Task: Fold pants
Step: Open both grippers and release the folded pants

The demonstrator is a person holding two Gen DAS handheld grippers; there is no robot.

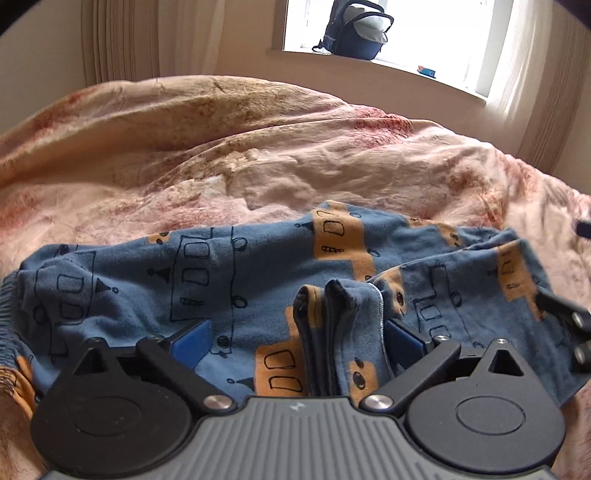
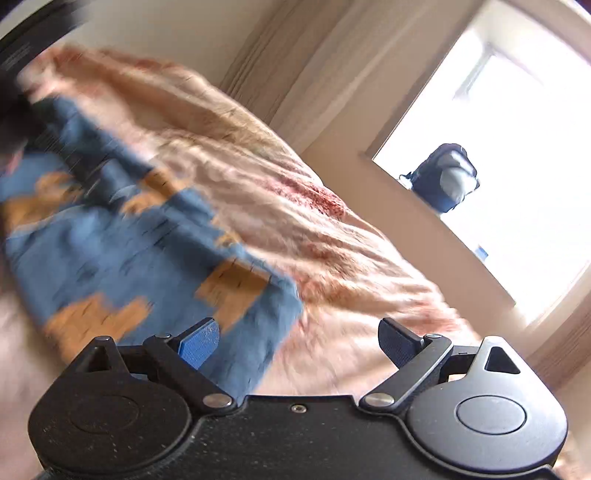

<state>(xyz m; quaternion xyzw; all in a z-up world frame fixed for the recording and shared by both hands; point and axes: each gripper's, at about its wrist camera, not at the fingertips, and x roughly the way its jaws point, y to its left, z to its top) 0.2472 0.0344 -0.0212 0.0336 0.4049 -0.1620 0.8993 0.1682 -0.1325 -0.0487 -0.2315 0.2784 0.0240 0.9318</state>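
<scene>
Blue pants (image 1: 236, 280) with orange and black vehicle prints lie folded across the bed, waistband at the far left. My left gripper (image 1: 295, 339) is open, low over the pants, with a bunched fold of the fabric (image 1: 332, 332) standing between its spread blue fingers (image 1: 194, 341). Part of my right gripper shows at the right edge in the left wrist view (image 1: 569, 325), beside the pants' right end. In the blurred right wrist view the pants (image 2: 122, 240) lie to the left, and my right gripper (image 2: 299, 343) is open and empty at their near edge.
The bed is covered by a rumpled pink and beige blanket (image 1: 258, 147). A dark backpack (image 1: 354, 29) stands on the windowsill behind the bed, with curtains (image 1: 122, 40) at the left. The backpack also shows in the right wrist view (image 2: 443, 177).
</scene>
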